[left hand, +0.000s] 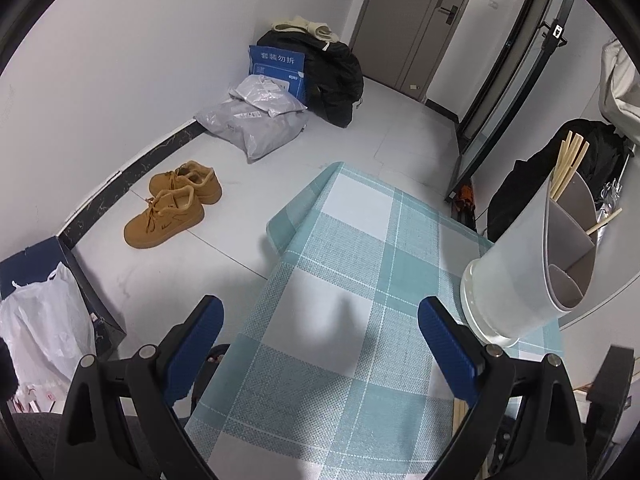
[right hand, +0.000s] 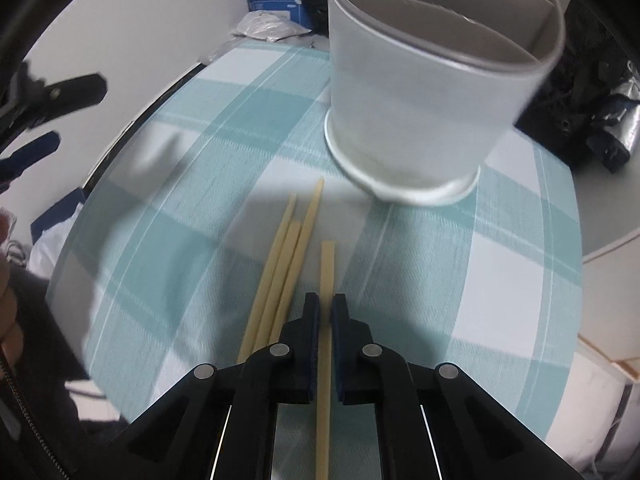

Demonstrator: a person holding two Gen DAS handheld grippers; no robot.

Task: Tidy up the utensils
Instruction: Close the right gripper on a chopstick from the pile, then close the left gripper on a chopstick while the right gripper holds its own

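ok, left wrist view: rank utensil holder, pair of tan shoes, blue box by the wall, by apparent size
1. utensil holder, largest, though it sits nearest the camera, which inflates it.
2. pair of tan shoes.
3. blue box, smallest; it is farthest away and partly hidden by grey parcels, so its true size is unsure.

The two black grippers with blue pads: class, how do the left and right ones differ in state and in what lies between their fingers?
The left gripper stands wide open; the right gripper is shut. The left has only the checked teal tablecloth between its fingers, while the right clamps a single pale wooden chopstick. Both point down at the table near the white divided utensil holder.
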